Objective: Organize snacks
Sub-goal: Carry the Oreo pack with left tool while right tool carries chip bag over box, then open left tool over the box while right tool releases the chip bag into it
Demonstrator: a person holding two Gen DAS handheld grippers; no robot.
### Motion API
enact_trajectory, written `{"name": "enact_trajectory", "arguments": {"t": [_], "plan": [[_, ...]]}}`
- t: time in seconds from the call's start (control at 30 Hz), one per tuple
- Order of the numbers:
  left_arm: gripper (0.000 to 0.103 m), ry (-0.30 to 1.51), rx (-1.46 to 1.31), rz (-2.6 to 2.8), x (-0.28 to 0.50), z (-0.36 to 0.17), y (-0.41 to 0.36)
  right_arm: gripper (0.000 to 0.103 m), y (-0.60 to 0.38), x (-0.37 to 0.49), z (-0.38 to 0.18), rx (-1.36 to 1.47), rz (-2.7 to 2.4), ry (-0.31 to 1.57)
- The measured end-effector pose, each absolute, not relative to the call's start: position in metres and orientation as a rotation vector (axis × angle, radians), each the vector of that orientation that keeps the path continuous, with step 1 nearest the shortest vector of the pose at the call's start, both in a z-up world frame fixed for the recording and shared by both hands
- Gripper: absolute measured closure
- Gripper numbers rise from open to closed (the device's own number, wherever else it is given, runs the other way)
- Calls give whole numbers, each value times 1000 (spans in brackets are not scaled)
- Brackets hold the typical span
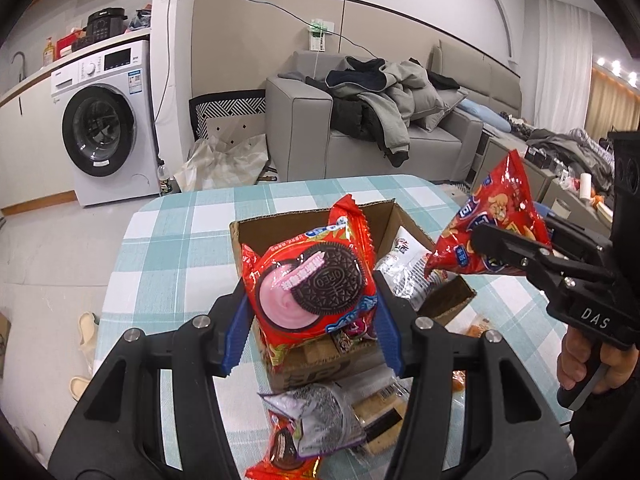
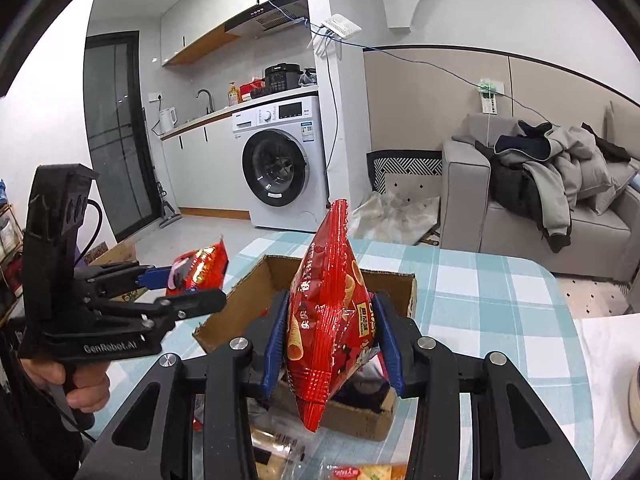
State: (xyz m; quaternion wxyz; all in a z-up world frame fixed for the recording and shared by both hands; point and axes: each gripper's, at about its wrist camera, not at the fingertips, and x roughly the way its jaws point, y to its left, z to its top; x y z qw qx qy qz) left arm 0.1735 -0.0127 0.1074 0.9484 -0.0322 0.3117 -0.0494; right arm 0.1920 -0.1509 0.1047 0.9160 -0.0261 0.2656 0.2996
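Red foil dominates both views. An Oreo pack (image 1: 316,276) is clamped between the blue pads of the left hand-held gripper (image 1: 314,312), held above the cardboard box (image 1: 256,236) on the checked surface (image 1: 180,248). A red cone-snack bag (image 2: 332,312) is gripped upright in the right hand-held gripper (image 2: 332,344), also over the box, approx. at its near edge. Inside the box at least one white packet (image 1: 404,268) is seen, so some sorting is judged done. Left to do: both held packs not yet dropped in, plus several loose snacks near the box front, e.g. a silver-grey pack (image 1: 316,416) and a clear-wrapped item (image 2: 280,448). Task is judged roughly mid-way; exact count inside the box can't be told.
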Motion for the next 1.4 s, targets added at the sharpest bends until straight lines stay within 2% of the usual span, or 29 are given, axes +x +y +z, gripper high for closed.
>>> {"name": "enact_trajectory", "arguments": {"t": [0.83, 1.4], "plan": [[52, 736, -14, -94, 260, 61, -28, 61, -122, 269, 76, -101, 592, 591], [52, 836, 30, -96, 288, 34, -35, 61, -102, 302, 36, -147, 574, 676]]}}
